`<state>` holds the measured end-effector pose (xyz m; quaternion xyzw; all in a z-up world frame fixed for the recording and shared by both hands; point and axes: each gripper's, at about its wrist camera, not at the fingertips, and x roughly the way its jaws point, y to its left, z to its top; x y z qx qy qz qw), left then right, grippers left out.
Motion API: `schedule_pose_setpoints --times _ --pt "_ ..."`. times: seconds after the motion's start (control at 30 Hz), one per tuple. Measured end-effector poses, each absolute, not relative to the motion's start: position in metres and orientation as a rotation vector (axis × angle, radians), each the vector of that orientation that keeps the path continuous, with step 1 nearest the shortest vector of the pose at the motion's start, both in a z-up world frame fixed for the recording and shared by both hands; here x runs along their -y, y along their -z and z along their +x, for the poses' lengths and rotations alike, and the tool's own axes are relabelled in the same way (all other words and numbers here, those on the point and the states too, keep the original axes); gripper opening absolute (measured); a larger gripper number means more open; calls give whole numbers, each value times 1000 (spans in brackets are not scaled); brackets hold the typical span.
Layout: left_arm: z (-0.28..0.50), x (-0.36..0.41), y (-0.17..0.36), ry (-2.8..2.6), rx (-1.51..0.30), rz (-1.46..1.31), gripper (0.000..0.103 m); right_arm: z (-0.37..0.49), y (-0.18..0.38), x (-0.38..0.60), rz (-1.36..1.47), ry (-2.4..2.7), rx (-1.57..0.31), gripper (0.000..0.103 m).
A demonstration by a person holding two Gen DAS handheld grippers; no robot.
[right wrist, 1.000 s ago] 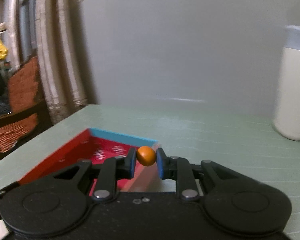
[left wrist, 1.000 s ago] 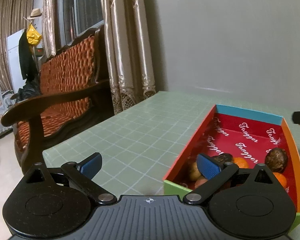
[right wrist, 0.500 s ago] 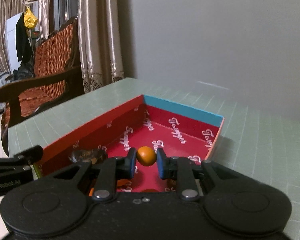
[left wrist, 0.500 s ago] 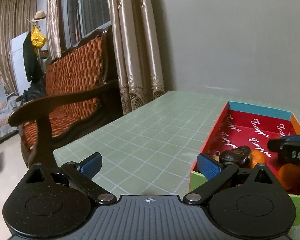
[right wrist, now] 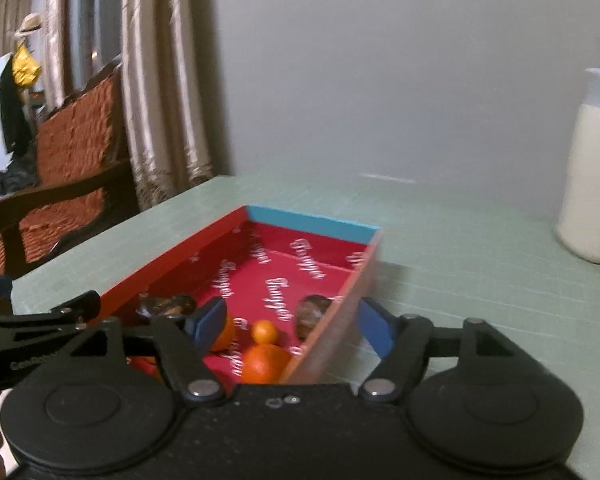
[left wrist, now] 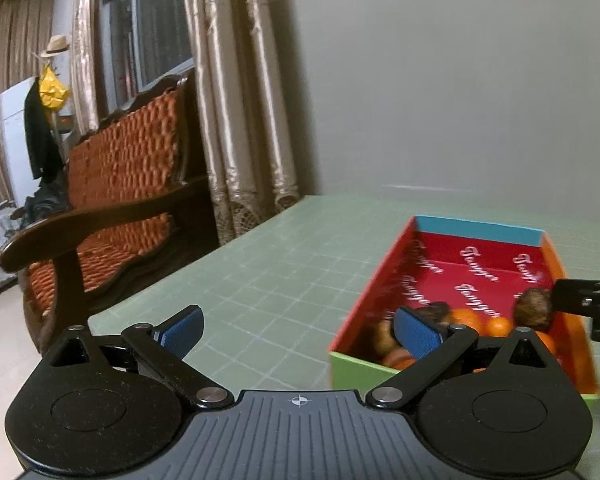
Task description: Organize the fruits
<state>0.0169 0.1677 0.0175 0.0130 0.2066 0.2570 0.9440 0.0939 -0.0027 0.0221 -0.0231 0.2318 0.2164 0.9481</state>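
Orange (right wrist: 265, 331) lies in box (right wrist: 312, 220) — between wide-spread right hand-held gripper (right wrist: 292, 326) fingers, unheld.

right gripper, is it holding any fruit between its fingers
No, the right gripper stands wide open with nothing between its blue pads, and the small orange fruit lies on the floor of the red box below it.

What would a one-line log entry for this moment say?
right gripper: open, empty, over red box | small orange: in box | left gripper: open, beside box
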Motion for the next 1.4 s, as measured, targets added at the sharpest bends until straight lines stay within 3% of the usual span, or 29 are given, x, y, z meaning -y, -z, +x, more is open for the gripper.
schedule_pose_setpoints --times 0.33,0.83,1.4 --pt "-11 -136 -63 -415 -473 -37 103 49 -49 57 38 -292 -488 102" --pt "-89 -92 -118 -317 -483 -37 103 -38 -87 89 48 -188 -483 103" --pt "-98 -90 -122 -325 -481 -36 103 -45 -100 79 42 -188 -450 103"
